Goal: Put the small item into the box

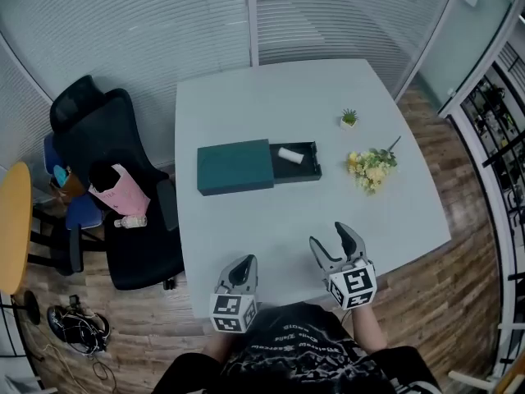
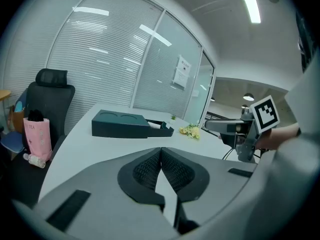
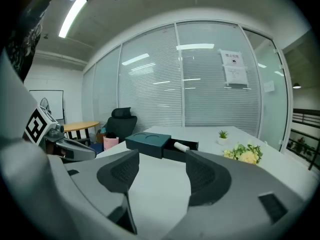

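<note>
A dark teal box lies on the pale table with its drawer slid out to the right. A small white cylinder lies in the drawer; it also shows in the right gripper view. Both grippers hover over the table's near edge, well short of the box. My left gripper has its jaws pressed together with nothing between them. To its right, my right gripper stands open and empty, and the box shows beyond its jaws.
A small potted plant and a bunch of yellow flowers sit right of the box. A black office chair with a pink bag stands left of the table, beside a yellow round table. Glass walls with blinds lie behind.
</note>
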A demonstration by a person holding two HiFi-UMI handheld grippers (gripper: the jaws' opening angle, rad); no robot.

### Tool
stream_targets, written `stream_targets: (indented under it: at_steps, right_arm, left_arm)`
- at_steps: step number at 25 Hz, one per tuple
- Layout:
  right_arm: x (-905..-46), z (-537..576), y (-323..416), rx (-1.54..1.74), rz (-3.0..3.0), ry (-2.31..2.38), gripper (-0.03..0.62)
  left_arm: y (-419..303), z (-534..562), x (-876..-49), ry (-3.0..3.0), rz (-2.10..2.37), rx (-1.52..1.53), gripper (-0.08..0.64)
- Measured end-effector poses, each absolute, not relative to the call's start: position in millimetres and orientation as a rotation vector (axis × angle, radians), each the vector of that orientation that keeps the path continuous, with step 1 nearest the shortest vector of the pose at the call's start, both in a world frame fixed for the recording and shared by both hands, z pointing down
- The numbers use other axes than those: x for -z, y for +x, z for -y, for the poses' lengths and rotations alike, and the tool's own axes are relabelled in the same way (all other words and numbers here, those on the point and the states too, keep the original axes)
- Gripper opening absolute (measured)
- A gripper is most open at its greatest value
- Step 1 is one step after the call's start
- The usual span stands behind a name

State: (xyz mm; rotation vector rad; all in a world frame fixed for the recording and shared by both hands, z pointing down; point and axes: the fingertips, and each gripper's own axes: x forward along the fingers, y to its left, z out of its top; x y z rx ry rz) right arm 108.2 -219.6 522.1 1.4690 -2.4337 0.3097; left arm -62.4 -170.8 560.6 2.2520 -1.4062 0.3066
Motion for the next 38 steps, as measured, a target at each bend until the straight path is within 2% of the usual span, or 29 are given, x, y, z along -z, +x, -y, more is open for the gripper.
stream_targets:
  at_steps: [8, 10, 16, 19, 38]
  right_arm:
    - [-541.9, 189.6, 119.5, -0.394, 2.36, 1.543, 0.298]
    - [-541.4, 189.3, 120.0, -0.418, 2.368, 1.55, 0.278]
    - [-543.8, 186.3, 110.1, -0.386, 2.348, 1.514, 0.126]
    - [-542.9, 187.2, 103.6, -0.387, 2.37, 1.494, 0.011]
    - [-558.0, 185.2, 106.3, -0.42, 2.361, 1.445, 0.008]
  left_arm:
    - [-66.8, 168.5, -560.8, 2.26, 1.421, -0.299, 0.02]
    - [-67.6, 169.7, -559.1, 2.263, 1.426, -0.293, 0.02]
    - [-64.6, 169.3, -556.6, 2.281, 1.423, -0.295, 0.02]
    - [-63.0, 169.1, -556.3, 2.288, 1.417, -0.295, 0.02]
    - [-47.4, 168.7, -558.8, 2.322, 1.369, -0.306, 0.019]
